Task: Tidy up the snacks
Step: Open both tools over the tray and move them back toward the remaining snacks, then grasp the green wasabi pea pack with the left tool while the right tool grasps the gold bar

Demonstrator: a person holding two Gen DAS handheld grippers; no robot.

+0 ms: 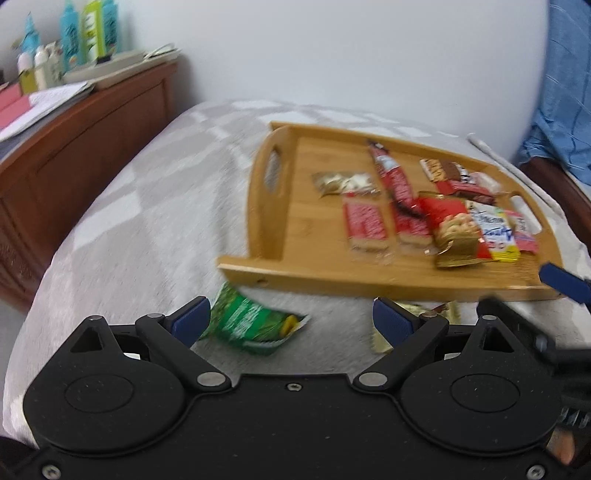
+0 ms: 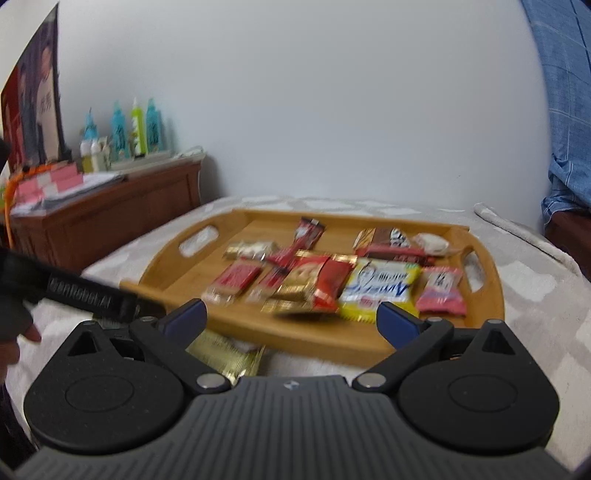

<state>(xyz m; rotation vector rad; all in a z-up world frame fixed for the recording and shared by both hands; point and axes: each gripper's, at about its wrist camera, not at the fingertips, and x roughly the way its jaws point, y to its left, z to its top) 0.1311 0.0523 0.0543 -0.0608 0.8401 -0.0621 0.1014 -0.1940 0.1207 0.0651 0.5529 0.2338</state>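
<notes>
A wooden tray (image 1: 288,206) (image 2: 177,273) with handle slots lies on the grey-white blanket and holds several wrapped snacks: red bars (image 1: 365,221), a red and gold pack (image 1: 450,229) (image 2: 314,284), and a yellow and white pack (image 1: 495,229) (image 2: 376,288). A green snack bag (image 1: 251,321) lies on the blanket just in front of the tray, by the left pad of my left gripper (image 1: 291,317), which is open and empty. A gold wrapper (image 1: 417,314) (image 2: 225,354) lies beside it. My right gripper (image 2: 291,317) is open and empty, near the tray's front rim.
A brown wooden cabinet (image 1: 85,147) (image 2: 110,221) stands left of the bed, with bottles (image 1: 88,33) (image 2: 136,129) and papers on top. Blue cloth (image 1: 561,92) (image 2: 565,110) hangs at the right. The other gripper's black arm (image 2: 74,291) crosses the right wrist view's left side.
</notes>
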